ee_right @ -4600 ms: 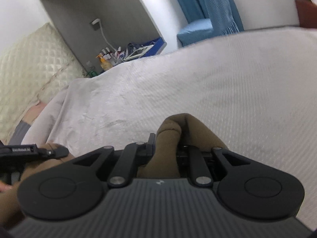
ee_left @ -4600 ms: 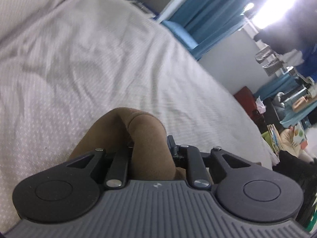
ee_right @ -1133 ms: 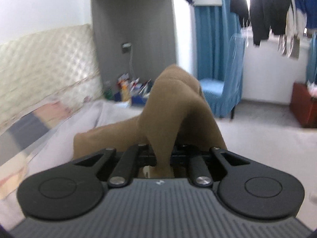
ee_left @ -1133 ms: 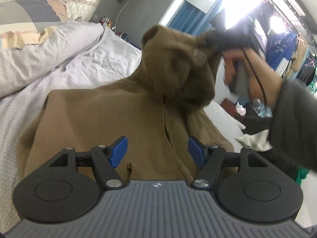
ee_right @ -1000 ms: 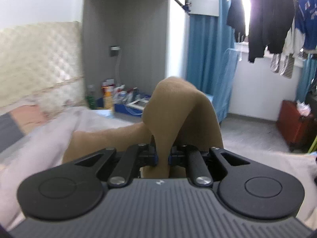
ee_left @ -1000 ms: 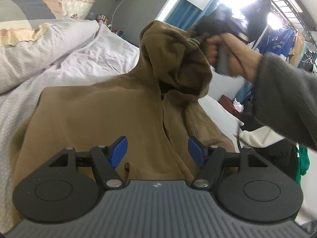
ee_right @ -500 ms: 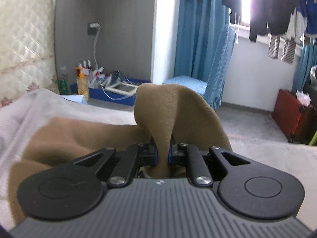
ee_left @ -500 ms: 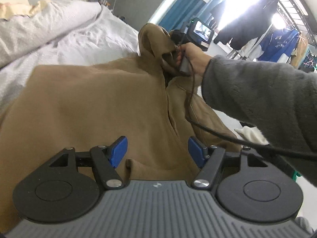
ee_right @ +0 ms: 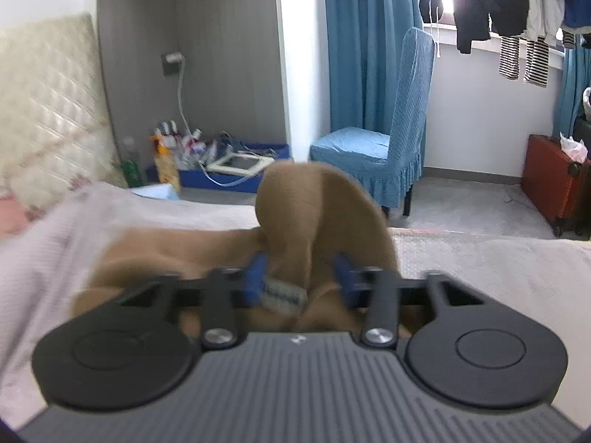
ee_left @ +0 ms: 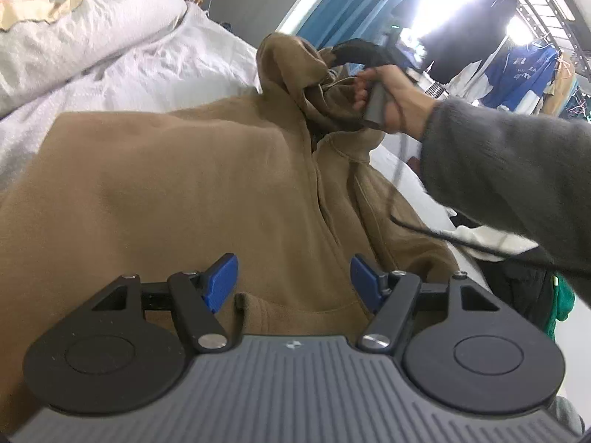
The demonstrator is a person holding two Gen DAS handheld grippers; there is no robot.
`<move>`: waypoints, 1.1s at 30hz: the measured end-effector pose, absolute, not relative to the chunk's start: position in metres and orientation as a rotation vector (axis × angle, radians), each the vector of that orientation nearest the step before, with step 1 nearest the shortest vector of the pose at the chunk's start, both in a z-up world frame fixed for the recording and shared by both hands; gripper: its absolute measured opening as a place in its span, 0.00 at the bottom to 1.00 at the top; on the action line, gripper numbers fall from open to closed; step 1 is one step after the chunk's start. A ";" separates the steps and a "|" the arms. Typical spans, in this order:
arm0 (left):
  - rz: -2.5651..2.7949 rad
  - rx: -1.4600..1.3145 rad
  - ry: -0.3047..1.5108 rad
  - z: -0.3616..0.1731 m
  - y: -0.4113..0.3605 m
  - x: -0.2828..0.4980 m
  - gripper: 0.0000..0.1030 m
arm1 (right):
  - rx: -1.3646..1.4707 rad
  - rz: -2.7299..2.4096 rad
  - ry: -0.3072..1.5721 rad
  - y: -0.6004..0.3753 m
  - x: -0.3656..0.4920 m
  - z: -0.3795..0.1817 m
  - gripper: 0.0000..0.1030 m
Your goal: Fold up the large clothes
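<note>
Bedspread (ee_left: 155,62); hoodie (ee_left: 192,192) seemingly hood-away

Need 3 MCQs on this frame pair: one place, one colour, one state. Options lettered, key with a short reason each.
1. Where does the brown hooded sweatshirt lie?
A. on the white bed sheet
B. on the blue-covered chair
C. on the floor

2. What colour are the left gripper finger pads?
A. red
B. blue
C. green

3. What is between the left gripper's jaws?
A. the hood, clamped
B. nothing gripped; they stand apart over the cloth
C. a cable, clamped

Key:
1 A: the sweatshirt body spreads over the sheet in the left wrist view.
2 B: both pads show blue.
3 B: the pads stand wide apart with the sweatshirt lying beneath them, not pinched. The hood is at the right gripper, whose jaws are opening.
</note>
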State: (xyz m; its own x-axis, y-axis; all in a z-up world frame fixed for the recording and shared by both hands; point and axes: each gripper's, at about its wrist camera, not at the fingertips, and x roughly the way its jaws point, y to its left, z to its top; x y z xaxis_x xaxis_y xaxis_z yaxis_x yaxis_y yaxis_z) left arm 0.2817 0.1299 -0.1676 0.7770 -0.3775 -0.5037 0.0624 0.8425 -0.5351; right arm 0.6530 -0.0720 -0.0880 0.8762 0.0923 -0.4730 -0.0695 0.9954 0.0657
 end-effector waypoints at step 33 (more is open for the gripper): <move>-0.162 -0.421 0.559 -0.108 0.056 0.154 0.70 | 0.189 0.147 0.864 -0.286 0.217 -0.062 0.58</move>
